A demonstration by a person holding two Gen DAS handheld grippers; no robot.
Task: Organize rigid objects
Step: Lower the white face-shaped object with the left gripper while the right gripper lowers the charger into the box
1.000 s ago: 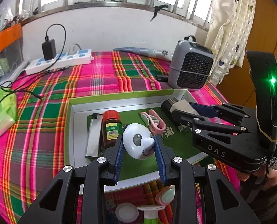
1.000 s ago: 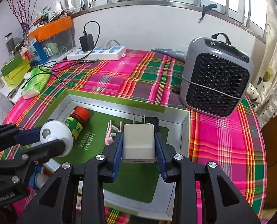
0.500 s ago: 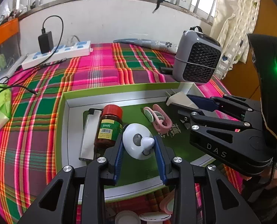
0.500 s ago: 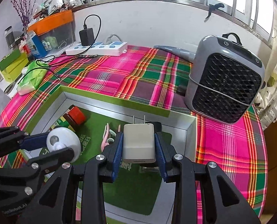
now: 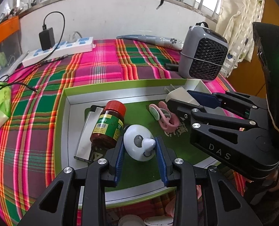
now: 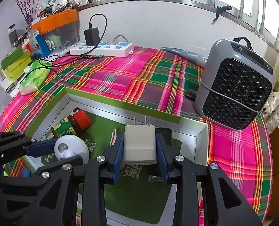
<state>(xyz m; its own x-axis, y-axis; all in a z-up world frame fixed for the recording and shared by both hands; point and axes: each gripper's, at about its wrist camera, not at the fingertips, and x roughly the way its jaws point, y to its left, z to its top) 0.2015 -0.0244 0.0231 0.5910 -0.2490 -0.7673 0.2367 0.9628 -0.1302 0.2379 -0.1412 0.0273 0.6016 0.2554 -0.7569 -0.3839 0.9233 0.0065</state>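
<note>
My left gripper (image 5: 140, 146) is shut on a white round gadget with a grey face (image 5: 139, 144) and holds it over the green-floored tray (image 5: 79, 92). My right gripper (image 6: 139, 146) is shut on a white plug adapter (image 6: 140, 144), prongs forward, over the tray's right part (image 6: 201, 131). In the tray lie a brown bottle with a red cap (image 5: 109, 126), a silver lighter (image 5: 86, 133) and a pink clip (image 5: 165, 115). The right gripper also shows in the left wrist view (image 5: 179, 98), and the left gripper in the right wrist view (image 6: 60, 153).
A grey heater (image 6: 235, 96) stands right of the tray on the plaid cloth. A white power strip (image 6: 103, 49) with a black charger sits at the back. A green tissue pack (image 6: 36, 77) and cables lie at left. Small items lie before the tray's near edge (image 5: 132, 220).
Both grippers have moved forward and lower over the tray, each still holding its object. The tray's contents have not moved.
</note>
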